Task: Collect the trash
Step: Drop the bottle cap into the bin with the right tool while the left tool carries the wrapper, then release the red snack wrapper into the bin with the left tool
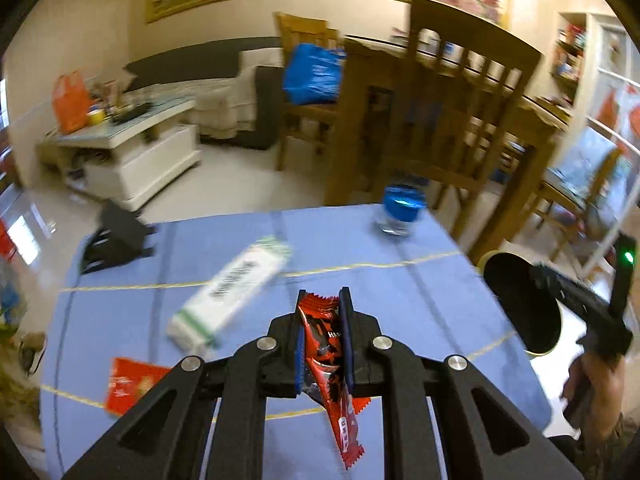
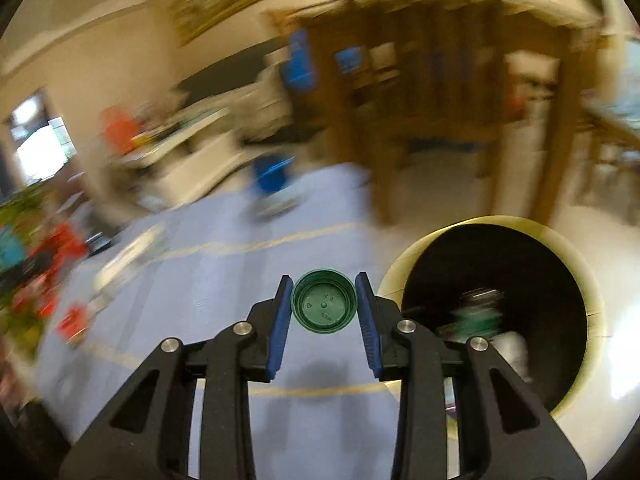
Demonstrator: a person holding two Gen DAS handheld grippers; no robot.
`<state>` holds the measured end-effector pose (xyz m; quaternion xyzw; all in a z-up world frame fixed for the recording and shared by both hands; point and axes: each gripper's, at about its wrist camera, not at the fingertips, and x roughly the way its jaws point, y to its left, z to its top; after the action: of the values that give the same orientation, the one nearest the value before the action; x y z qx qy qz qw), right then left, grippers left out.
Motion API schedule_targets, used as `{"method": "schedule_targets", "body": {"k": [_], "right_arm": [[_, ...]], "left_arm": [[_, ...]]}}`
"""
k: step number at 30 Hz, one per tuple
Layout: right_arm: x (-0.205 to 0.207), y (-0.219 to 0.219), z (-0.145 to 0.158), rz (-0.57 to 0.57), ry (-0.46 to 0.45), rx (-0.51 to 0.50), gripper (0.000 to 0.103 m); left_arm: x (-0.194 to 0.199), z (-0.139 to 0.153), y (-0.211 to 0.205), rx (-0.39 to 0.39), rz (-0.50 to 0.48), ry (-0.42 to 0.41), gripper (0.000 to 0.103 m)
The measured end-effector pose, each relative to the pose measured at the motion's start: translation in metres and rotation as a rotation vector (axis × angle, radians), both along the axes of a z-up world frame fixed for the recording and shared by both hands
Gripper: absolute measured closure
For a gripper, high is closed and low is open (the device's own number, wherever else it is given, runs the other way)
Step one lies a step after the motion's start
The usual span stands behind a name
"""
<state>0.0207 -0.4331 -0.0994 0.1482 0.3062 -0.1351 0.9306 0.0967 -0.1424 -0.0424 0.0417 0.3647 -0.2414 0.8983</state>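
Note:
My left gripper (image 1: pixel 324 300) is shut on a red and black snack wrapper (image 1: pixel 326 356), held above the blue tablecloth (image 1: pixel 400 280). My right gripper (image 2: pixel 324 284) is shut on a green bottle cap (image 2: pixel 324 306), held over the table's right edge beside the round bin (image 2: pixel 496 312). The bin has a black liner, a pale rim and some green and white trash inside. In the left wrist view the bin (image 1: pixel 520 304) sits off the table's right edge, with the right gripper's body (image 1: pixel 592 308) over it.
A white and green carton (image 1: pixel 230 292) lies on the table, a red packet (image 1: pixel 132 384) at the near left, a blue-capped jar (image 1: pixel 400 210) at the far edge, a black stand (image 1: pixel 116 240) at the far left. Wooden chairs (image 1: pixel 452 100) stand beyond.

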Motion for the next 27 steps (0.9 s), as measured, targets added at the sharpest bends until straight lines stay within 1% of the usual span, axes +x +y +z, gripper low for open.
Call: {"method": "schedule_targets", "body": {"k": [2, 3, 5, 7, 8, 11, 13, 15, 16, 17, 19, 22, 24, 26, 27], "right_arm": [[-0.005, -0.031, -0.008, -0.104, 0.018, 0.014, 0.071], [-0.007, -0.043, -0.016, -0.140, 0.034, 0.037, 0.071], [-0.011, -0.068, -0.036, -0.196, 0.074, 0.126, 0.071], [-0.015, -0.082, -0.046, -0.224, 0.082, 0.185, 0.071], [-0.017, -0.085, -0.047, -0.232, 0.077, 0.199, 0.071], [-0.014, -0.087, -0.050, -0.225, 0.082, 0.211, 0.071], [-0.014, -0.090, -0.053, -0.247, 0.092, 0.218, 0.069], [-0.022, -0.102, -0.054, -0.310, 0.090, 0.236, 0.051], [-0.025, -0.106, -0.054, -0.346, 0.085, 0.242, 0.031], [-0.031, -0.108, -0.055, -0.369, 0.078, 0.252, 0.022], [-0.041, -0.116, -0.059, -0.378, 0.042, 0.318, 0.022], [-0.049, -0.121, -0.061, -0.391, 0.020, 0.348, 0.022], [-0.057, -0.122, -0.055, -0.409, -0.014, 0.355, 0.019], [-0.069, -0.126, -0.050, -0.451, -0.061, 0.353, 0.010], [-0.073, -0.127, -0.049, -0.467, -0.078, 0.358, 0.009]], "left_arm": [[-0.007, -0.001, -0.028, 0.006, -0.049, 0.005, 0.090], [-0.012, -0.002, -0.044, 0.009, -0.081, 0.009, 0.090], [-0.018, -0.004, -0.069, 0.021, -0.127, 0.006, 0.090], [-0.024, -0.009, -0.096, 0.040, -0.169, -0.002, 0.090], [-0.027, -0.011, -0.109, 0.048, -0.191, -0.002, 0.090], [-0.037, -0.016, -0.143, 0.070, -0.244, -0.002, 0.090], [-0.043, -0.020, -0.165, 0.091, -0.274, -0.012, 0.090], [-0.048, -0.023, -0.182, 0.103, -0.297, -0.016, 0.090], [-0.050, -0.025, -0.190, 0.109, -0.308, -0.018, 0.090], [-0.052, -0.028, -0.199, 0.115, -0.320, -0.019, 0.090], [-0.055, -0.032, -0.208, 0.124, -0.334, -0.018, 0.089], [-0.058, -0.038, -0.220, 0.139, -0.353, -0.013, 0.089], [-0.061, -0.042, -0.227, 0.150, -0.363, -0.016, 0.089], [-0.062, -0.044, -0.232, 0.158, -0.367, -0.018, 0.089], [-0.062, -0.046, -0.235, 0.160, -0.371, -0.015, 0.089]]}}
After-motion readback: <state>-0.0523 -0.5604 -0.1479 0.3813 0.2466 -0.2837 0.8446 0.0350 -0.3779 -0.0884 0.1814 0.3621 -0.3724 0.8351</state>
